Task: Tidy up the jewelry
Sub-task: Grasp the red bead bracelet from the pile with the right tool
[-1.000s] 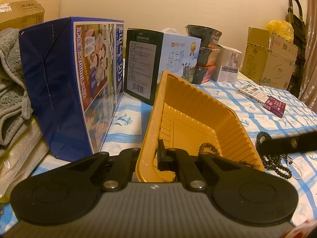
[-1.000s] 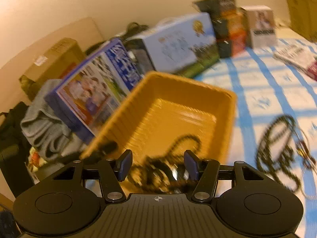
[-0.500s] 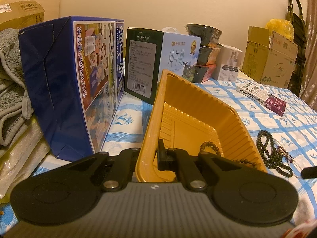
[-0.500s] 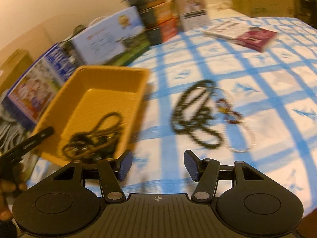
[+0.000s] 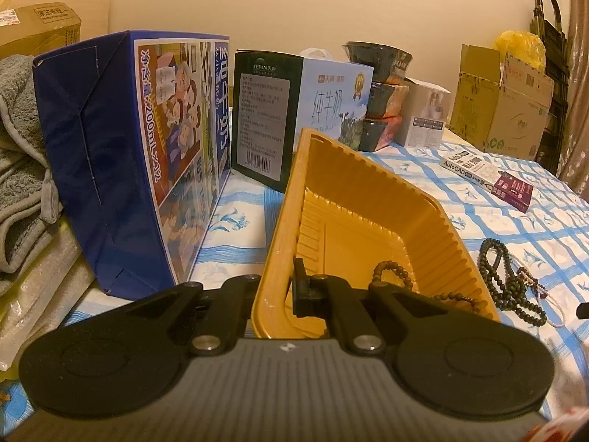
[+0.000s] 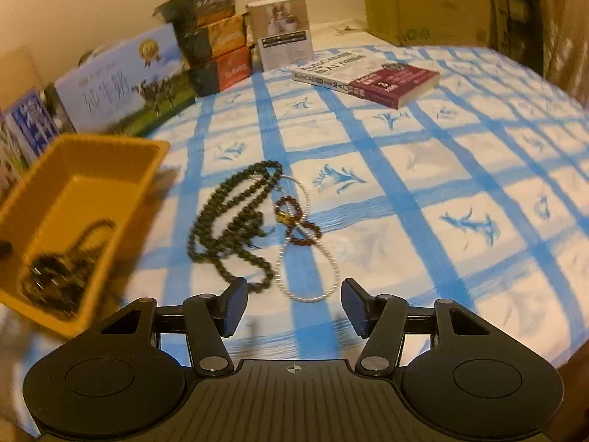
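Yellow tray, left view: tray (image 5: 364,221) sits on the blue-checked cloth (image 5: 545,228), its near wall pinched between the fingers of the left gripper (image 5: 274,291), one finger outside the wall and one inside.
Beads in tray, left view: brown strand (image 5: 394,270) lies on the tray floor near the front right corner.
Loose beads, left view: dark strand (image 5: 510,280) lies on the cloth just right of the tray, touching a thin pale strand (image 5: 552,305).
Behind tray, left view: blue carton (image 5: 121,154) stands left, green-and-white milk box (image 5: 294,110) behind; book (image 5: 486,180) lies well off to the right.
Right gripper, right view: right gripper (image 6: 292,307) hangs over the cloth with fingers spread wide, nothing between them.
Loose jewelry, right view: dark strand (image 6: 232,224) lies coiled just ahead of the left fingertip; white loop (image 6: 307,258) twists in a figure eight beside it, with a reddish bracelet (image 6: 298,221) lying across it.
Tray, right view: tray (image 6: 92,173) is at the left, blurred, with a dark heap of beads (image 6: 62,272) in its near end.
Far side, right view: book (image 6: 368,75) and stacked boxes (image 6: 217,51) lie beyond the jewelry.
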Demonstrator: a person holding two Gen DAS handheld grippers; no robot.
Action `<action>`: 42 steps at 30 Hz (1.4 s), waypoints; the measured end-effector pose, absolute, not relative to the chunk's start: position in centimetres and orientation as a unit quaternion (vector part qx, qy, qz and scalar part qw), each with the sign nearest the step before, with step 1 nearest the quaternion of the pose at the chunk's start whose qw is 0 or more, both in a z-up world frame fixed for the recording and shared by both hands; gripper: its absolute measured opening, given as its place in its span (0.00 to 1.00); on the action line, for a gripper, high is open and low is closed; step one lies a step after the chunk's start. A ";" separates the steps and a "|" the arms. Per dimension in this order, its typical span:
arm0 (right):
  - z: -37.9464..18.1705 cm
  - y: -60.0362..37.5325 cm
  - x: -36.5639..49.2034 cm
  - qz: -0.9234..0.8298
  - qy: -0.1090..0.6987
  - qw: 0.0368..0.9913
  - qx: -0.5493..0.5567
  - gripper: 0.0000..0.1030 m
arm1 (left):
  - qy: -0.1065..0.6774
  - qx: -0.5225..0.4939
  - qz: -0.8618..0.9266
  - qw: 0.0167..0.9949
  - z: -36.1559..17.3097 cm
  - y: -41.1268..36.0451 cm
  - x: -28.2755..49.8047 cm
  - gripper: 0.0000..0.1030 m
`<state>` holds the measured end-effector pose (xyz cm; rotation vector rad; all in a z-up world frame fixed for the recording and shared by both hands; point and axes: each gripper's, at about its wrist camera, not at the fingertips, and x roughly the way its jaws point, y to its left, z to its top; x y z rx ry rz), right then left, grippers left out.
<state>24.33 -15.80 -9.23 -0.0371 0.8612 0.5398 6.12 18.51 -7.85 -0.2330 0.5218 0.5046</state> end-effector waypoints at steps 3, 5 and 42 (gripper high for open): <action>-10.3 -15.3 25.0 0.260 0.412 0.872 -0.046 0.34 | 0.255 -0.112 0.246 0.928 -7.8 18.5 6.1 0.05; -10.9 -15.3 25.6 0.256 0.410 0.874 -0.052 0.31 | 0.256 -0.112 0.246 0.928 -7.8 18.5 6.1 0.05; -13.6 -9.6 31.6 0.268 0.379 0.881 -0.093 0.04 | 0.262 -0.109 0.244 0.928 -7.8 18.6 6.3 0.05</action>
